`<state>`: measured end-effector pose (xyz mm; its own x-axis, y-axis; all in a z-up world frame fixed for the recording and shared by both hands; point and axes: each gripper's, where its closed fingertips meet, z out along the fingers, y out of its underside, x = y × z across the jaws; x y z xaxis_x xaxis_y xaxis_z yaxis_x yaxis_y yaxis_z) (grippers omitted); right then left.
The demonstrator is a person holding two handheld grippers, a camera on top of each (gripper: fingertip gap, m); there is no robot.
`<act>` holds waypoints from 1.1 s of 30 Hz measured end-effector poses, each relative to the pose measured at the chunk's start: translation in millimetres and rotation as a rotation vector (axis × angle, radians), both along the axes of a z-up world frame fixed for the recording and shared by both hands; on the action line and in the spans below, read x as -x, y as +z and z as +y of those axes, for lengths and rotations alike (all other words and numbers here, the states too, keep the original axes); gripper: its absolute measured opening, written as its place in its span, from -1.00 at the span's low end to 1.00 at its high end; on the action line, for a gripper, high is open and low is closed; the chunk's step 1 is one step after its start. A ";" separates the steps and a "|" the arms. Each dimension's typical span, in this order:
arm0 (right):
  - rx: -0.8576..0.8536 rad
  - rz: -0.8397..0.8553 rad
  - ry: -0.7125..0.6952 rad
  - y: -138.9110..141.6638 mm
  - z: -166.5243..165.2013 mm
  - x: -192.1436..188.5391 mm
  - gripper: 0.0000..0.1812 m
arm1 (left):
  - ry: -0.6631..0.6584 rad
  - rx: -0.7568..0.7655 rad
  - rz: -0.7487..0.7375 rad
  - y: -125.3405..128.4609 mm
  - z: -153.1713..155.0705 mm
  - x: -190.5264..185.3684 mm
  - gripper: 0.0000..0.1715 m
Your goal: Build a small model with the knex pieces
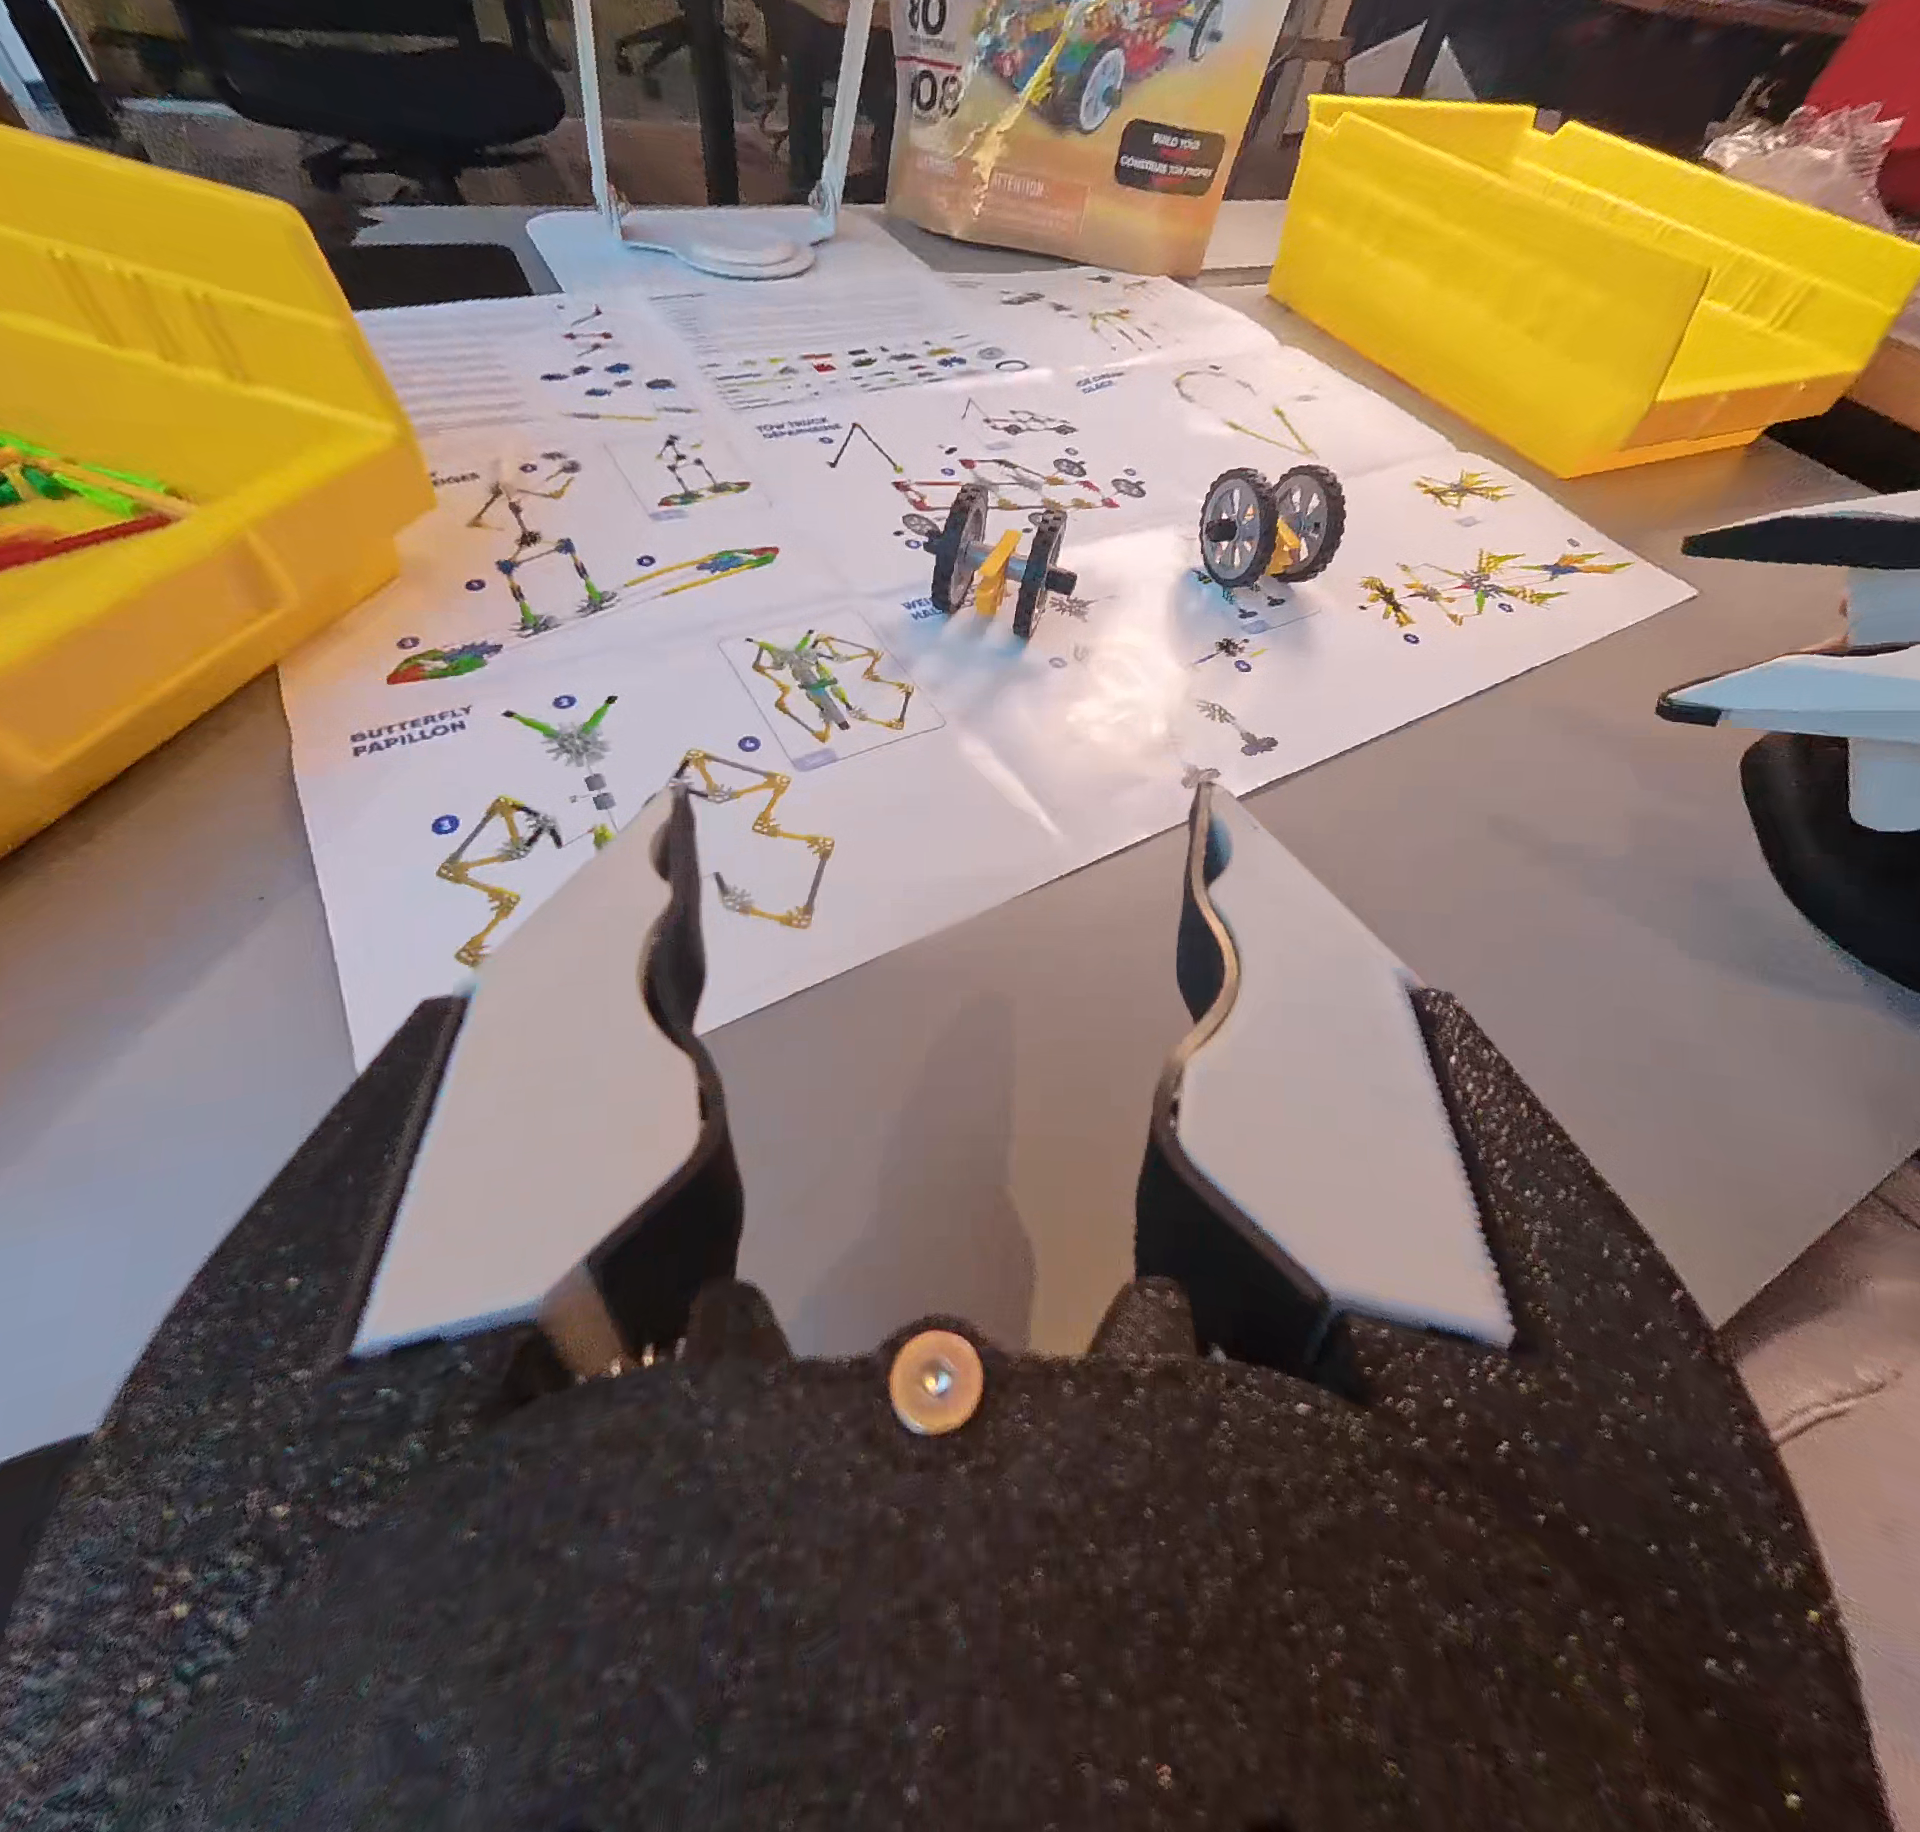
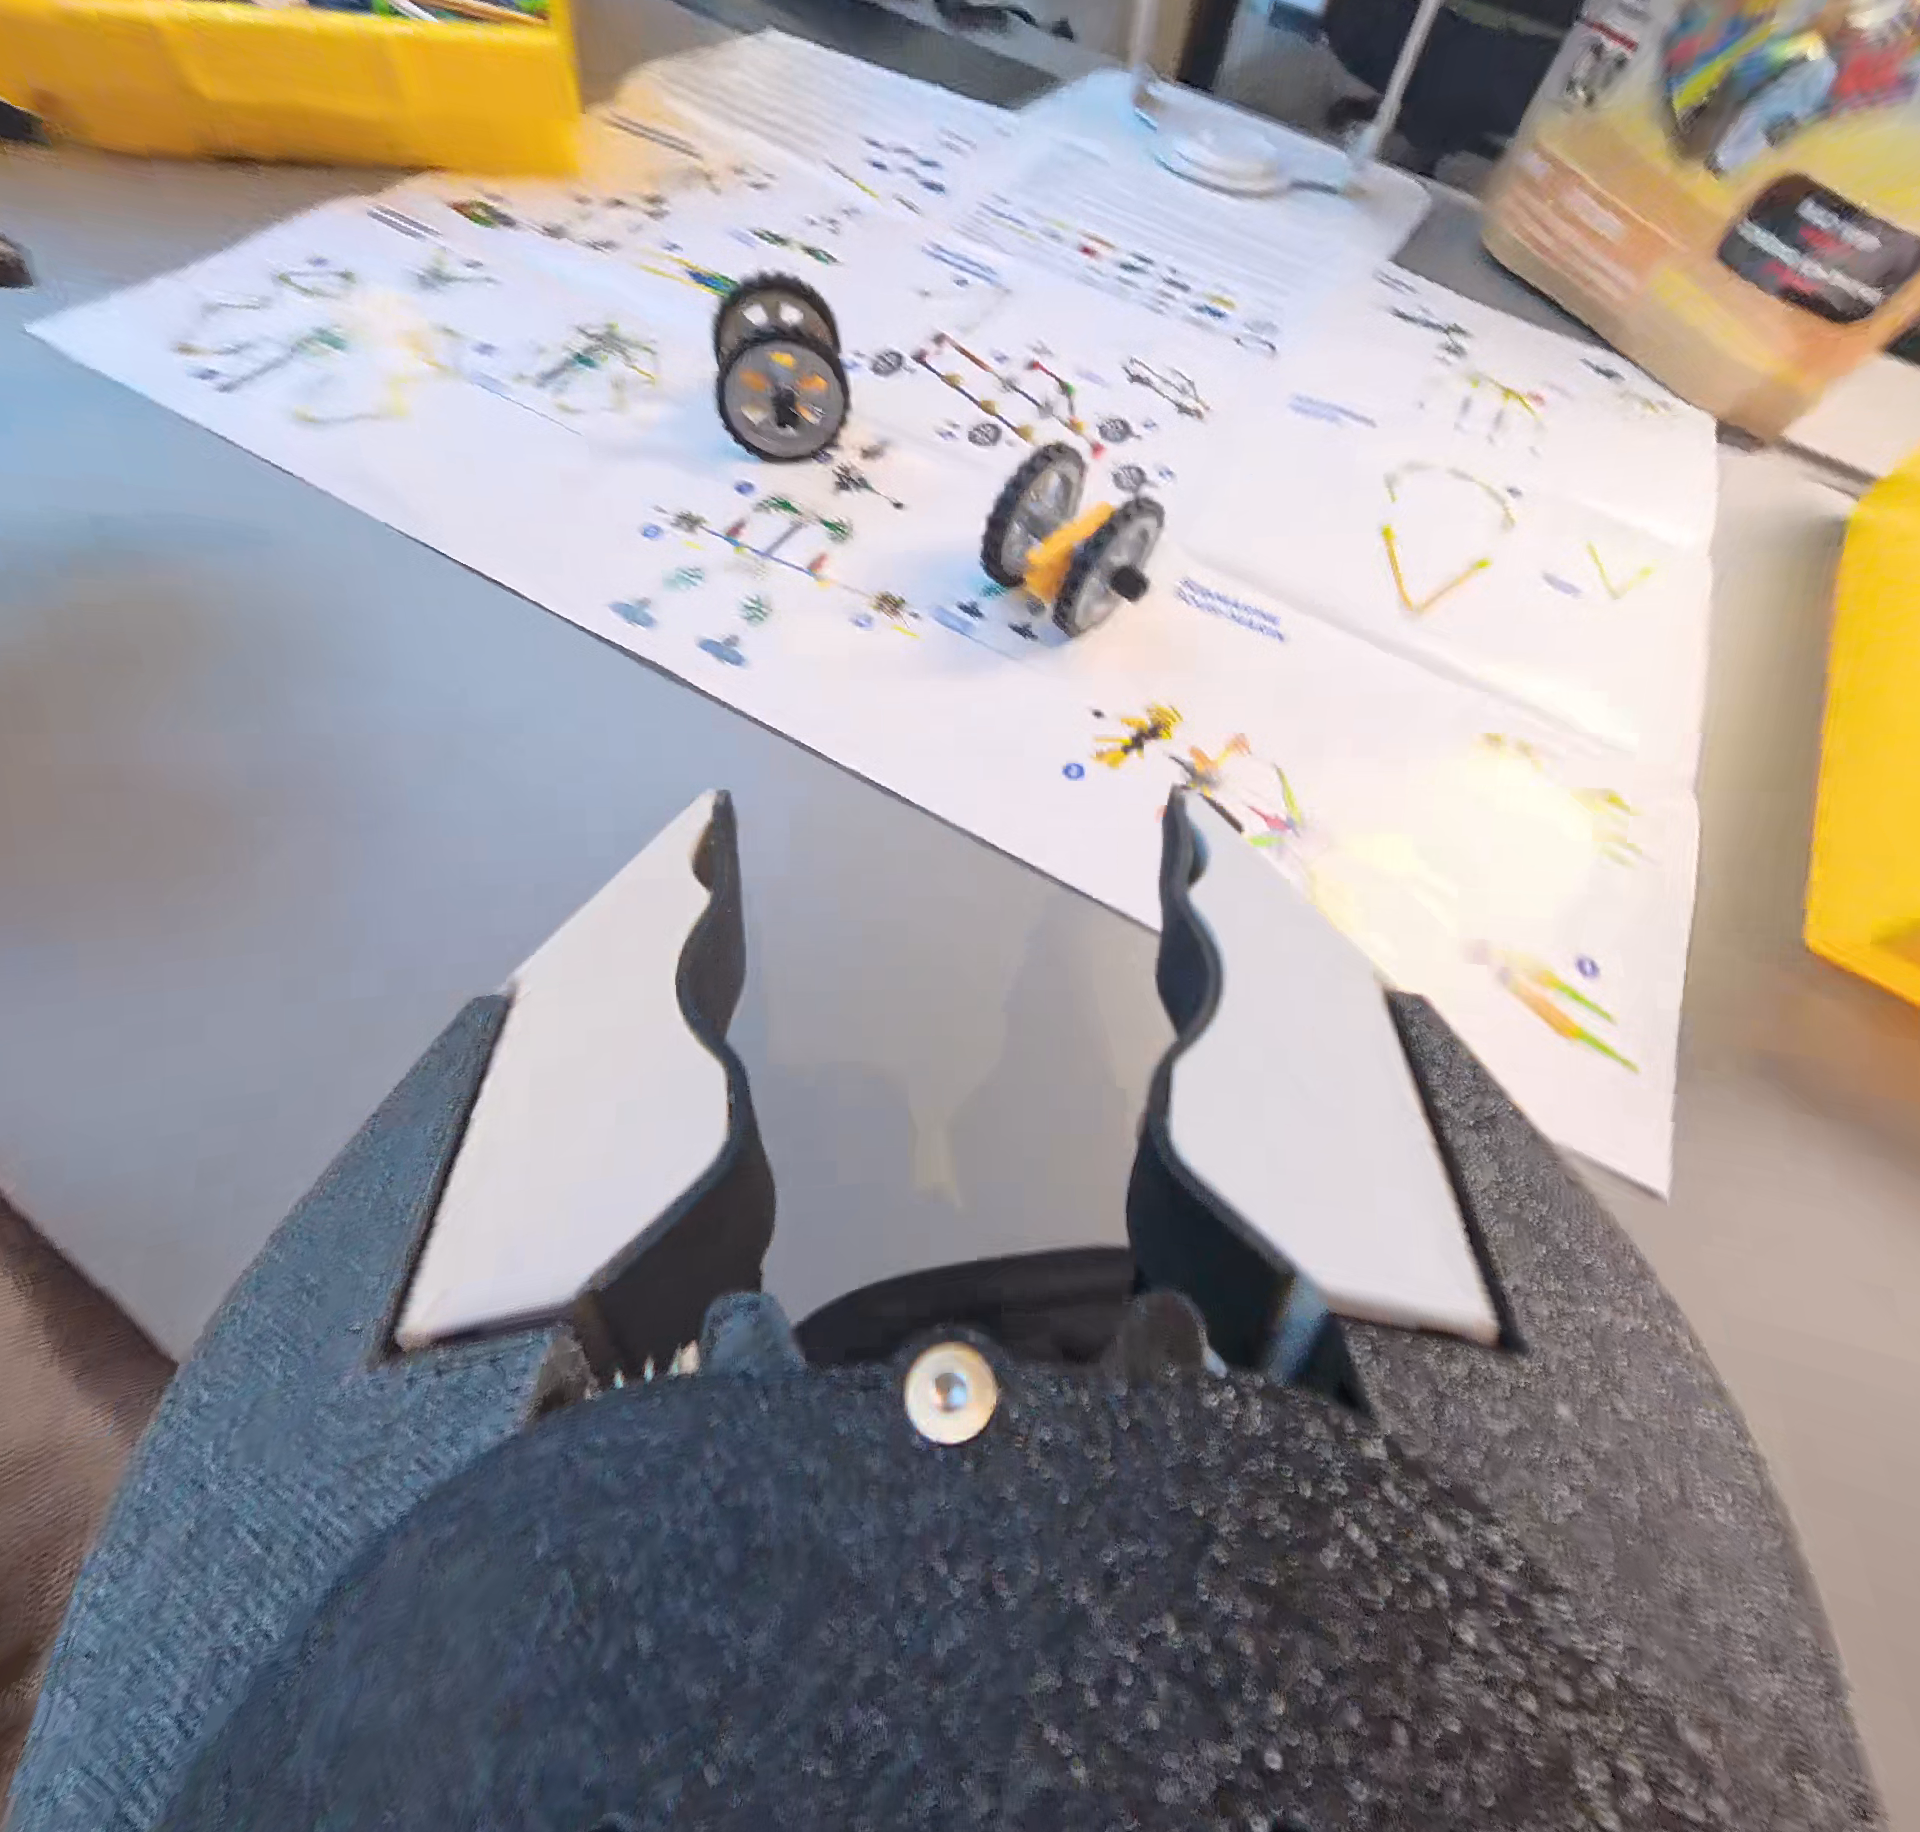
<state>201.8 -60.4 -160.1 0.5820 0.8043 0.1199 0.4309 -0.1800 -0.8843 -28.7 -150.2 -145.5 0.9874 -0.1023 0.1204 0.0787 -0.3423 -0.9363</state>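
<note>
The left gripper (image 1: 935,795) is hovering low over the near edge of the instruction sheet (image 1: 1091,722), its jaws standing wide apart and holding nothing. The right gripper (image 2: 940,806) is hanging over the bare grey worktop (image 2: 312,743) just short of the sheet, jaws likewise apart and empty. Two wheel pairs (image 1: 997,561) (image 1: 1273,525) are sitting on the sheet, ahead of both grippers. Yellow bins (image 1: 1507,286) are flanking the sheet.

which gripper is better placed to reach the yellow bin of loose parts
Left: the yellow bin sits close beside the left gripper; from the right gripper it lies beyond the instruction sheet.
</note>
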 end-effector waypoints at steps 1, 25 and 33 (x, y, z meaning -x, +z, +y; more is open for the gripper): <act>-0.006 -0.004 -0.033 -2.4 2.3 -4.2 -0.12 | 0.004 0.006 0.002 -1.8 0.0 -0.5 0.11; -0.013 0.019 -0.082 1.1 0.0 -3.3 0.00 | 0.020 -0.005 0.061 -5.8 -11.4 11.3 0.08; -0.035 -0.006 -0.087 -0.3 2.3 -1.3 0.06 | 0.069 -0.077 0.037 5.3 -17.9 23.0 0.16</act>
<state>203.1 -58.2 -160.3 0.6486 0.7461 0.1506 0.4202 -0.1860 -0.8882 -51.7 -168.2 -140.1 0.9961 -0.0411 0.0777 0.0642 -0.2637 -0.9625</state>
